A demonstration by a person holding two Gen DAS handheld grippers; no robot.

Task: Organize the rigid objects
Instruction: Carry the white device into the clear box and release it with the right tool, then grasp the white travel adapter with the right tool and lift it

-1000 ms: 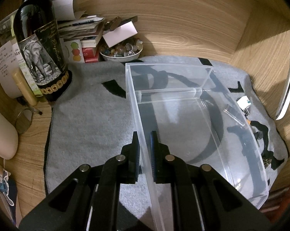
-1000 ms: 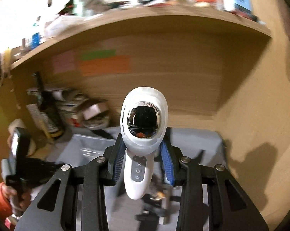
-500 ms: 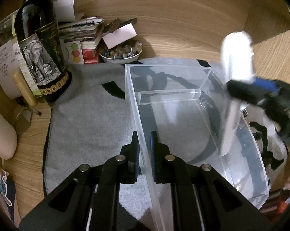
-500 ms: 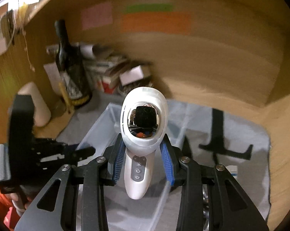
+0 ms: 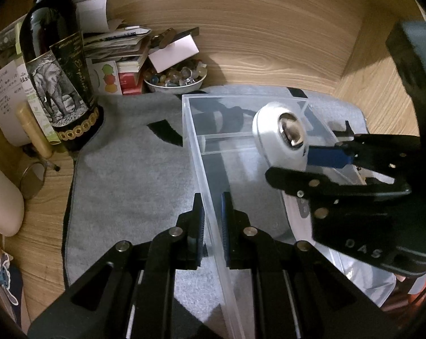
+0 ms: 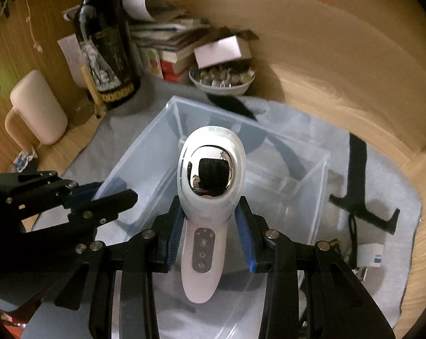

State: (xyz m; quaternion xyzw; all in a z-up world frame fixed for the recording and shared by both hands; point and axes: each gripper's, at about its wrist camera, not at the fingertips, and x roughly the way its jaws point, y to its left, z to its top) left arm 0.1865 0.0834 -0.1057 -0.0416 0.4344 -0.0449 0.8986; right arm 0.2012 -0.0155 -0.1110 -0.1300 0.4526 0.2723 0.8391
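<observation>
A clear plastic box (image 5: 201,155) (image 6: 320,175) with an inner divider lies on a grey mat. My left gripper (image 5: 211,220) is shut on the box's left wall, one finger outside and one inside; it also shows at the left (image 6: 99,195) of the right wrist view. My right gripper (image 6: 211,226) is shut on a white handheld device (image 6: 210,180) with a chrome head and a button strip. That device (image 5: 280,138) hangs over the inside of the box, its head tilted toward the far divider, with the right gripper (image 5: 323,166) behind it.
A dark wine bottle (image 5: 57,65) with an elephant label, stacked papers and books (image 5: 119,48), and a bowl of beads (image 5: 176,79) crowd the back left corner. A black stand (image 6: 359,186) and small items (image 6: 368,260) lie on the mat right of the box. Wooden walls enclose the back and right.
My right gripper has swung down and in from the right with the white device, which now hangs over the box interior. The left gripper and the box have stayed put.
</observation>
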